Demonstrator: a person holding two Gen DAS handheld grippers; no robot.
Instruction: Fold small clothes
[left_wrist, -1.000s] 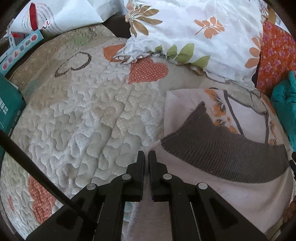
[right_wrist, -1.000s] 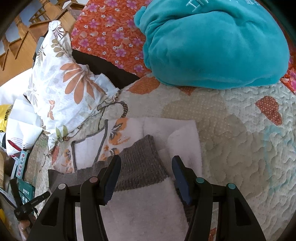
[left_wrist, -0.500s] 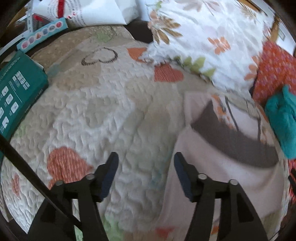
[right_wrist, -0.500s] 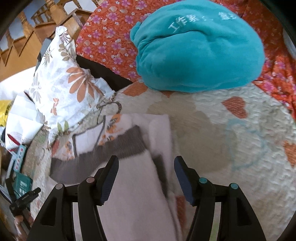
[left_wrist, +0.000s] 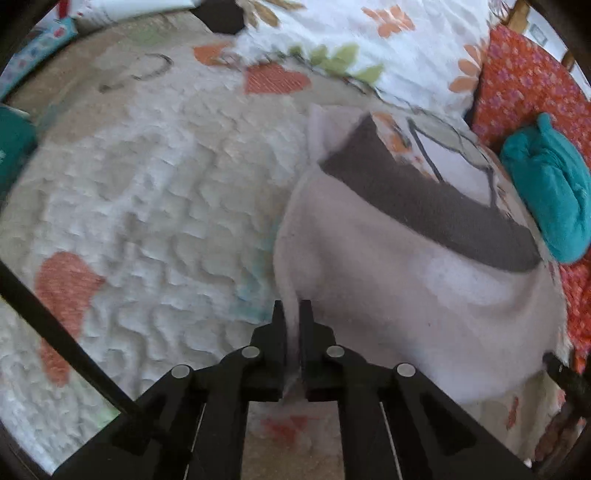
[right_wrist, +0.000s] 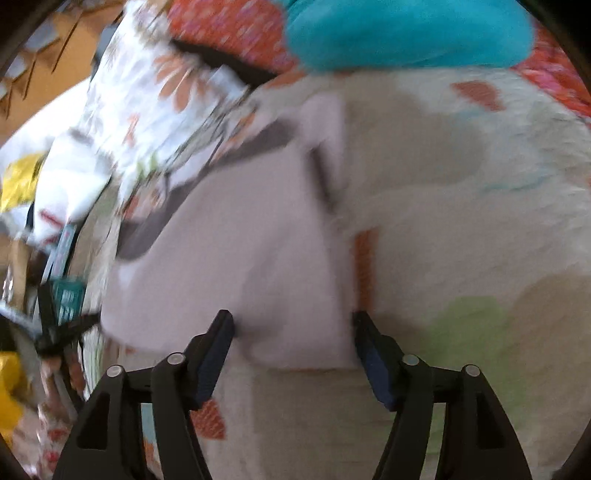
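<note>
A small pale pink garment (left_wrist: 388, 280) with a dark grey ribbed band (left_wrist: 436, 206) lies on the quilted bedspread (left_wrist: 155, 206). My left gripper (left_wrist: 291, 314) is shut on the garment's near left edge, with a fold of pink cloth pinched between the fingers. In the right wrist view the same garment (right_wrist: 236, 251) is blurred by motion. My right gripper (right_wrist: 293, 325) is open, its fingers astride the garment's near right corner, not closed on it.
A floral pillow (left_wrist: 369, 40) lies at the back. A teal plush bundle (left_wrist: 546, 184) lies on an orange flowered cloth (left_wrist: 524, 81) to the right. A teal box (left_wrist: 14, 147) sits at the left edge. A printed white garment (left_wrist: 454, 147) lies under the pink one.
My left gripper opened, moved to the garment's near left edge and shut on it. My right gripper stayed open and drew back to the near right corner.
</note>
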